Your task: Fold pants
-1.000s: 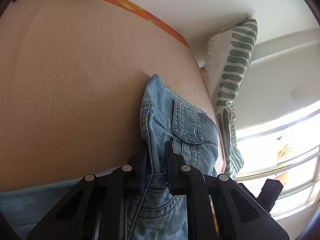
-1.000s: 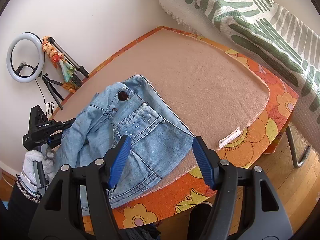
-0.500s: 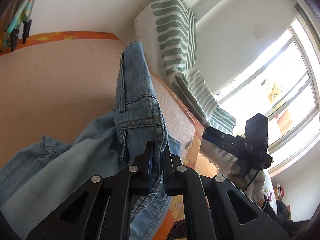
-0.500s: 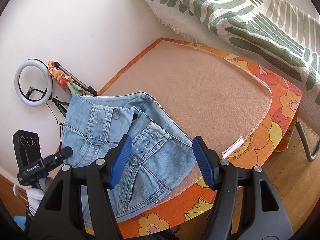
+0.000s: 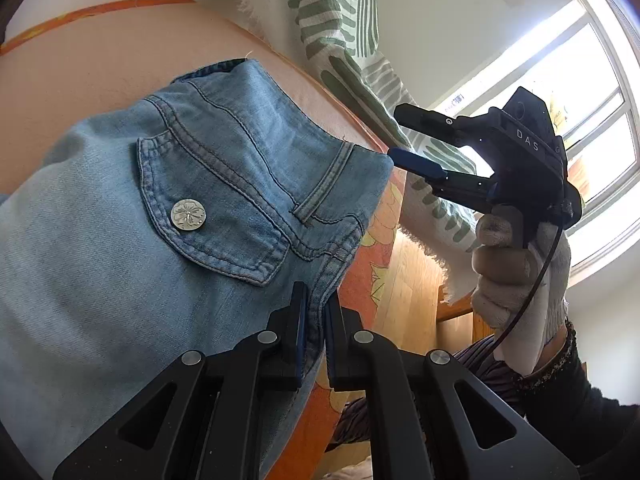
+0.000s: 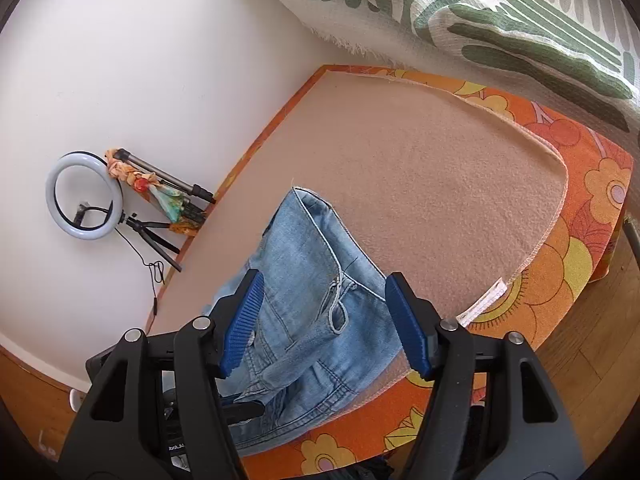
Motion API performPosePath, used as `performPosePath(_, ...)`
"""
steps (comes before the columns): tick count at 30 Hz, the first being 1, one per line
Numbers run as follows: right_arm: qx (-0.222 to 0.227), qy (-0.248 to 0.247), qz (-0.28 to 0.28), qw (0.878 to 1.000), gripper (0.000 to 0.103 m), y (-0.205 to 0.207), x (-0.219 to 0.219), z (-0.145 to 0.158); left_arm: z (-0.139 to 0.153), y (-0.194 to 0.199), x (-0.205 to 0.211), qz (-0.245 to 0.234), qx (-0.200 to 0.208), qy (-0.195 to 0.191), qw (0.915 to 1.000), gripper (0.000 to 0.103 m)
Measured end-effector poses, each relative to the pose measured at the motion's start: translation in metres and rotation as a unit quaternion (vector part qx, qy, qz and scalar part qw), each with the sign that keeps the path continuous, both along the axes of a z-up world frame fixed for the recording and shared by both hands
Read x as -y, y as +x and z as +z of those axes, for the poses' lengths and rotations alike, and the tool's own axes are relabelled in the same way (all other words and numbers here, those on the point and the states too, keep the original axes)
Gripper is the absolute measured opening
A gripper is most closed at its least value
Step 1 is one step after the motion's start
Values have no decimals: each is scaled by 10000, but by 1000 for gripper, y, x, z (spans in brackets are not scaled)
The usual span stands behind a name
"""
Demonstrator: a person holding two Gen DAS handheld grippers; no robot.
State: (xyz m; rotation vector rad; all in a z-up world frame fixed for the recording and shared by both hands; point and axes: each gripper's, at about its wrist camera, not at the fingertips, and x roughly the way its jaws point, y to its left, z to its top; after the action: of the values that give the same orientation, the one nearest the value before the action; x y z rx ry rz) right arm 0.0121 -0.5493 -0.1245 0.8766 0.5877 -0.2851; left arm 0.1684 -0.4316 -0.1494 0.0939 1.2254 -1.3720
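Light blue denim pants [image 5: 168, 208] lie on a beige blanket [image 5: 80, 64], with a back pocket and its silver flower button [image 5: 188, 215] facing up. My left gripper [image 5: 316, 320] is shut on the waistband edge of the pants near the table's front. In the right wrist view the pants [image 6: 308, 280] lie bunched at the front edge of the blanket [image 6: 420, 184]. My right gripper [image 6: 324, 324] is open, its blue pads on either side of the waistband, above the cloth. The right gripper also shows in the left wrist view [image 5: 416, 140], open beside the waistband corner.
An orange flowered cover [image 6: 592, 216] lies under the blanket. A green-striped white throw [image 6: 500, 12] hangs at the back right. A ring light on a tripod [image 6: 84, 196] stands by the white wall. Wooden floor [image 6: 592, 364] lies beyond the table's edge.
My left gripper has flipped the pants over and laid them down, so the back pocket now faces up. My right gripper has moved in closer over the waistband, still open.
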Motion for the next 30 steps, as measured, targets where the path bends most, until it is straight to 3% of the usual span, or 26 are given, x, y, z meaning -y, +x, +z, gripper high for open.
performPosePath(5, -418, -8, 156, 9990, 65, 16, 3, -15, -1, -20, 1, -181, 248, 101, 9995, 6)
performPosePath(11, -950, -291, 251, 9947, 66, 36, 3, -31, -13, -24, 5, -207, 55, 199, 9996, 7)
performPosePath(15, -1181, -333, 298, 9920, 67, 39, 7, -44, -8, -28, -4, -257, -154, 258, 9992, 15)
performPosePath(19, -1262, -602, 580, 9885, 67, 41, -6, -46, 19, -33, -36, -219, -14, -1, 9998, 20)
performPosePath(23, -1341, -886, 771, 9840, 66, 43, -16, -47, 48, -24, -96, 336, 203, -225, 9990, 20)
performPosePath(25, -1405, -1049, 770, 9815, 58, 43, -19, -46, 61, -14, -135, 748, 501, -221, 9957, 21)
performPosePath(27, -1416, -1116, 779, 9805, 38, 42, -21, -47, 67, -2, -169, 1185, 801, -120, 9896, 21)
performPosePath(29, -1307, -877, 898, 9834, 21, 40, -21, -50, 64, 11, -202, 1486, 723, -44, 9862, 22)
performPosePath(30, -1273, -834, 880, 9844, 21, 40, -22, -51, 60, 14, -215, 1585, 726, 30, 9847, 22)
